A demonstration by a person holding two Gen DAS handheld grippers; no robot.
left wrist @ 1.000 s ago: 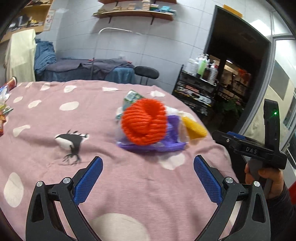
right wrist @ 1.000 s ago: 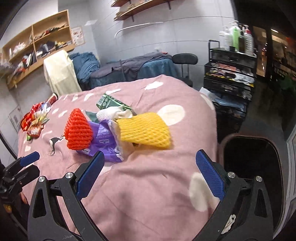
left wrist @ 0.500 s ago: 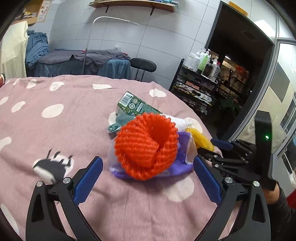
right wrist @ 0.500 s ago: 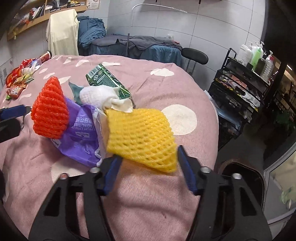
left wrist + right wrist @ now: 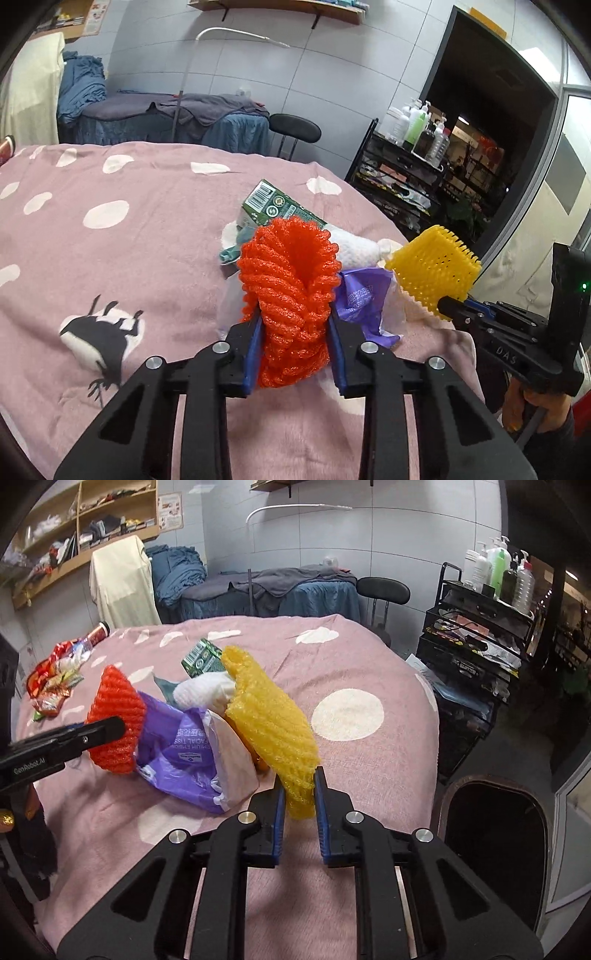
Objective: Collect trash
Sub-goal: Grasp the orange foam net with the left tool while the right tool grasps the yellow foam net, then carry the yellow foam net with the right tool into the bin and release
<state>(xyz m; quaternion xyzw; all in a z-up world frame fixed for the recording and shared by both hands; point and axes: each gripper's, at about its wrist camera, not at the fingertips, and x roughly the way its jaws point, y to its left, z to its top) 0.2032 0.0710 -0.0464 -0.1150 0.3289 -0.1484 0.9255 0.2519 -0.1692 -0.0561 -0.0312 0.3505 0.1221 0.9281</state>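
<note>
Now squashed — orange foam net point(image 5: 291, 295), ribbed, flaring.

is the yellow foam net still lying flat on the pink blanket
No, the right gripper has just closed on one end of the yellow foam net, which now slants up off the pink blanket.

We read "GenRobot.AI" on the left gripper point(image 5: 62, 744) and "DAS" on the right gripper point(image 5: 506, 350). The purple tissue pack point(image 5: 184, 753) carries "FACIAL TISS"; the green carton's point(image 5: 273, 210) barcode print is too small for us.
</note>
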